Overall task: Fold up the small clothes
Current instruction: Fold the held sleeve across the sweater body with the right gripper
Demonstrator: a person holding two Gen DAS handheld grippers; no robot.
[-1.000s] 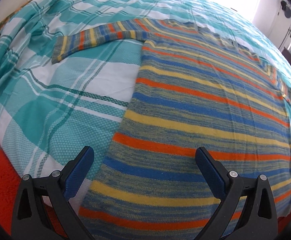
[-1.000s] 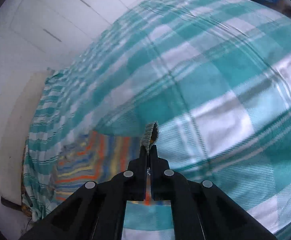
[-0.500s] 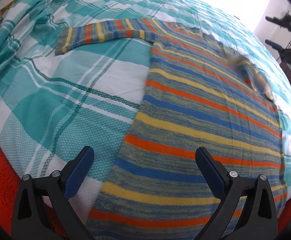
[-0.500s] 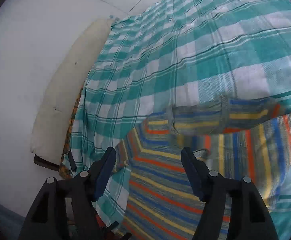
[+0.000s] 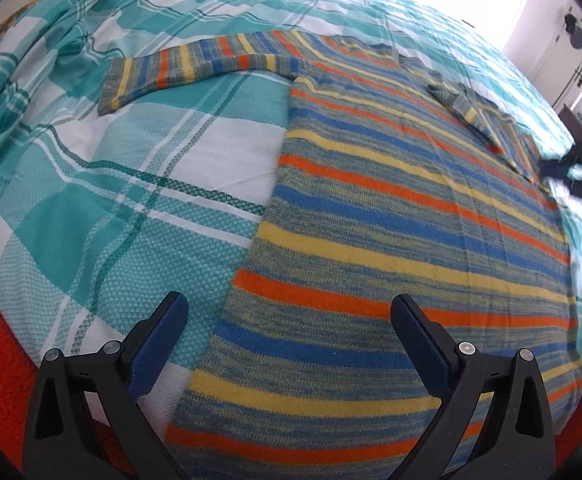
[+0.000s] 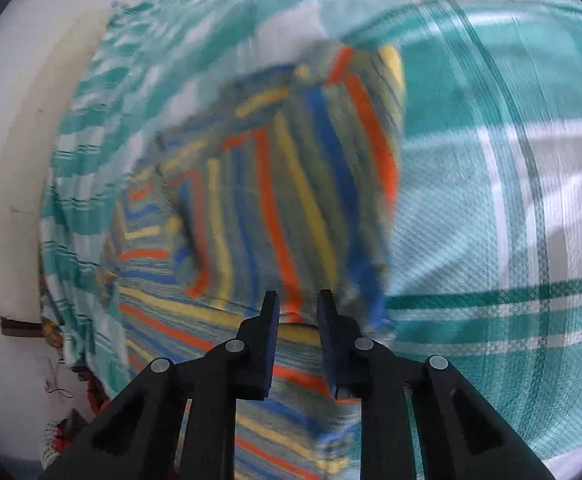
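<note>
Left wrist | left tongs spread wide above sweater | right tongs slightly parted, empty

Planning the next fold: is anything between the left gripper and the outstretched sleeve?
Nothing visible. Between the left gripper and the outstretched sleeve lies only bare plaid bedspread and the sweater body's edge.

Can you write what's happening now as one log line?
step: sleeve fold | sweater: flat on bedspread | left gripper: open | right gripper: open
</note>
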